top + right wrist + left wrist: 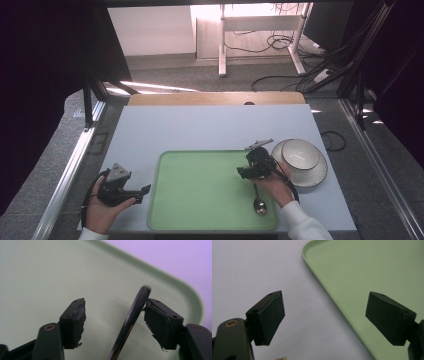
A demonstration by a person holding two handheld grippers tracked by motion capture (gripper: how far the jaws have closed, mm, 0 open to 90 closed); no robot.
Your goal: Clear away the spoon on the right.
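Observation:
A metal spoon (259, 204) lies on the green tray (200, 190), bowl end near the front right corner. My right gripper (241, 173) hovers over the spoon's handle end at the tray's right side. In the right gripper view the gripper (115, 315) is open around the dark shiny handle (133, 312), which rests against the right jaw; the left jaw stands well clear of it. My left gripper (142, 194) is held just left of the tray. It is open (324, 315) and holds nothing, its jaws on either side of the tray's rim (319, 282).
A grey bowl (300, 154) sits on a white plate (315, 177) just right of the tray, close behind my right hand. The pale blue table top (200, 130) stretches behind the tray to a wooden strip (215, 98) at the far edge.

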